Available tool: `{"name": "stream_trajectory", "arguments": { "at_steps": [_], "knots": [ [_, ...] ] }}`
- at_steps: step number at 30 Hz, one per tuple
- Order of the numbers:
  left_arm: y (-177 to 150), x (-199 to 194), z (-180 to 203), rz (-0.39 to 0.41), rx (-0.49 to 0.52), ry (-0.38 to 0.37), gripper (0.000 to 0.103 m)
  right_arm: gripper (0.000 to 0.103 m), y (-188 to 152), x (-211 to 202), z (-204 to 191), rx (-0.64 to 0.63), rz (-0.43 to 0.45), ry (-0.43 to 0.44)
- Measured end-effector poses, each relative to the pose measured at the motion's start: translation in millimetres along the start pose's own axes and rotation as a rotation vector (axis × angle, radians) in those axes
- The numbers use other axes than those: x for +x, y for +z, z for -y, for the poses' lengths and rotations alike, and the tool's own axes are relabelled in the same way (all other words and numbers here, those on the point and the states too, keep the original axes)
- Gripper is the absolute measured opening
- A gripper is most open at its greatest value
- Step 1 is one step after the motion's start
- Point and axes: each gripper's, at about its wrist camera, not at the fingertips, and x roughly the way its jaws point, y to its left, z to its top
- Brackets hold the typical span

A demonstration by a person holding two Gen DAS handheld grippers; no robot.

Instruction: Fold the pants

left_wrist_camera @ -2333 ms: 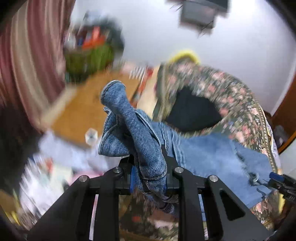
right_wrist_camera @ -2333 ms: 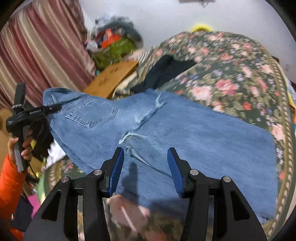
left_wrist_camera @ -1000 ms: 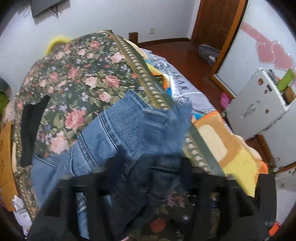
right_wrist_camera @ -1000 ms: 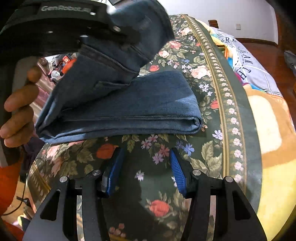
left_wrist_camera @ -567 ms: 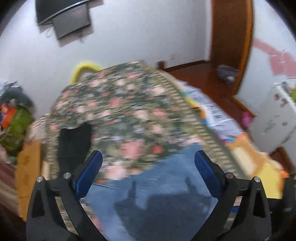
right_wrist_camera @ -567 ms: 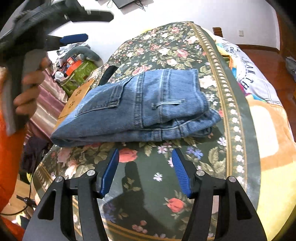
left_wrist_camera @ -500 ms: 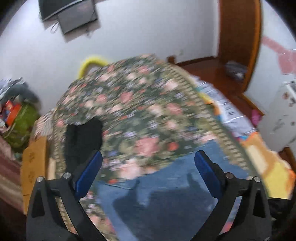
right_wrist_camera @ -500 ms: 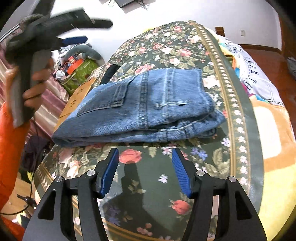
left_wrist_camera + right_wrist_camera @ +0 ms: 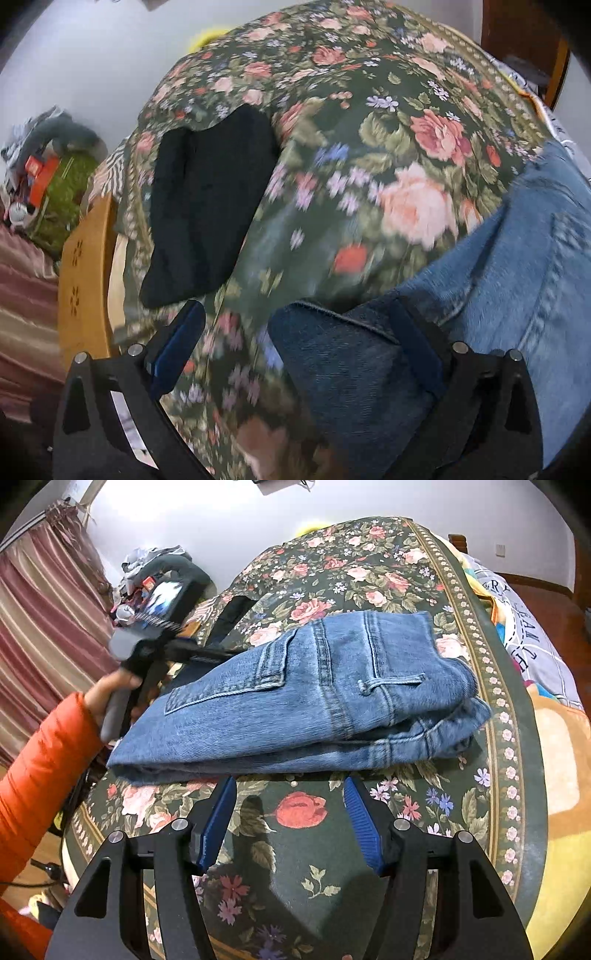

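The left gripper [image 9: 295, 325] is spread wide with nothing between its fingers, hovering over a corner of the folded jeans [image 9: 306, 698], which lie on the floral bedspread [image 9: 369, 561]. A black garment [image 9: 207, 210] lies further left on the bedspread. The right gripper [image 9: 290, 794] is parted too, holding nothing, just short of the jeans' near edge.

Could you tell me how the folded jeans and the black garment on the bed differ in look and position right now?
The folded jeans are blue denim with seams and a back pocket showing; the black garment is plain and dark. The jeans sit in a thick stack near the open right claw; the black garment lies flatter, farther back by the bed's left edge. Both rest on the floral bedspread.
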Motion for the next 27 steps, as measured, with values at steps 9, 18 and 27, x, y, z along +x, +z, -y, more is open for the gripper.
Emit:
{"name": "stream_trajectory", "arguments": {
  "at_steps": [9, 18, 27],
  "knots": [
    [-83, -70, -11, 0.081, -0.056, -0.012, 0.102, 0.057, 12, -30, -15, -0.027, 0.088, -0.039],
    [-140, -126, 17, 0.079, -0.063, -0.195, 0.102, 0.057, 0, -44, -43, -0.071, 0.113, -0.023],
    [-154, -145, 22, 0.118, -0.095, -0.167, 0.101, 0.057, -34, -27, -35, -0.129, 0.019, -0.092]
  ]
}}
